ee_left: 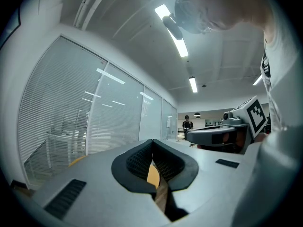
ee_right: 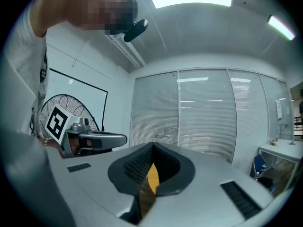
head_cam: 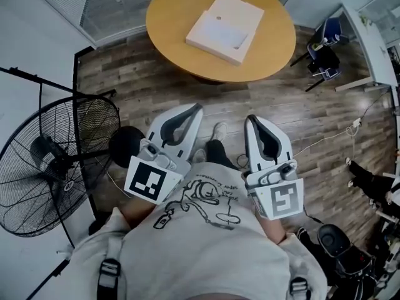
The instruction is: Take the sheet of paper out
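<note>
A flat white box (head_cam: pixel 225 27) lies on the round wooden table (head_cam: pixel 175 17) at the top of the head view; no loose sheet of paper shows. Both grippers are held close to the person's chest, well short of the table. My left gripper (head_cam: pixel 195 108) is shut with its jaw tips together and nothing between them, and my left gripper (ee_left: pixel 152 142) points level past the window blinds. My right gripper (head_cam: pixel 252 119) is shut and empty too, and my right gripper (ee_right: pixel 152 145) points level, with a sliver of the table showing through its gap.
A large black standing fan (head_cam: pixel 53 161) is at the left, its pole and a cable on the wood floor. A blue chair (head_cam: pixel 325 49) and a white desk edge (head_cam: pixel 369 42) stand at the right. Shoes and a bag (head_cam: pixel 340 245) lie at the lower right.
</note>
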